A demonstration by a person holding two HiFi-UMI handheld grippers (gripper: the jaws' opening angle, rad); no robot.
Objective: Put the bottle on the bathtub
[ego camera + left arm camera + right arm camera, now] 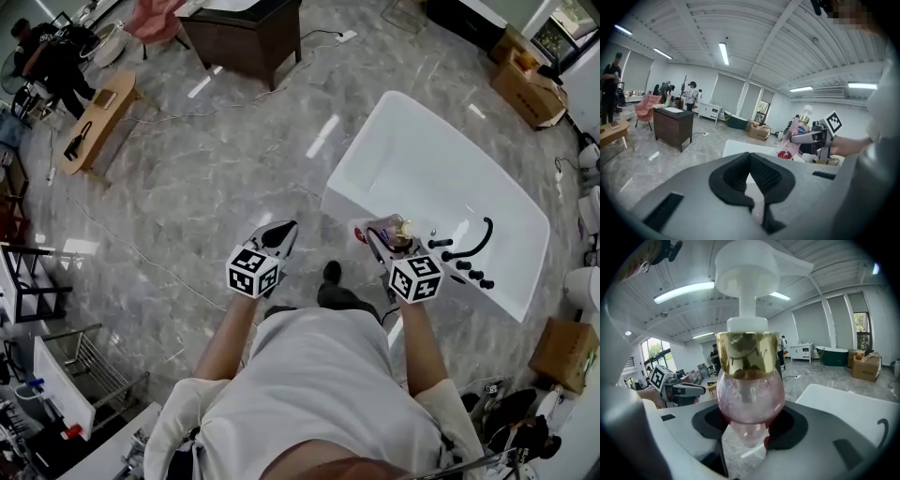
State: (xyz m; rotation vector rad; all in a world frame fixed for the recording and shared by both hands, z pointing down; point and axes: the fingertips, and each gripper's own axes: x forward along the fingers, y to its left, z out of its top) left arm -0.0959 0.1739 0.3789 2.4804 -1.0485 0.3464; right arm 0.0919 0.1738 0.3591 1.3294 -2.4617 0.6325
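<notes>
My right gripper [380, 236] is shut on a pump bottle [394, 230] with pink contents, a gold collar and a white pump head. In the right gripper view the bottle [749, 394] fills the middle, upright between the black pads. It hangs over the near corner of the white bathtub [422, 159], by the black faucet [473, 244]. My left gripper [279, 239] hovers over the floor left of the tub, shut with nothing in it. The left gripper view shows its pads [729, 176] meeting at the tips, with the bottle [797, 136] and the right gripper [811, 137] ahead to the right.
Black knobs [469, 270] line the tub's near ledge. A dark wooden cabinet [248, 33] stands at the back, a low wooden table [98, 112] at the left. Cardboard boxes [530, 89] sit behind the tub, another [562, 352] at the right. Cables cross the marble floor.
</notes>
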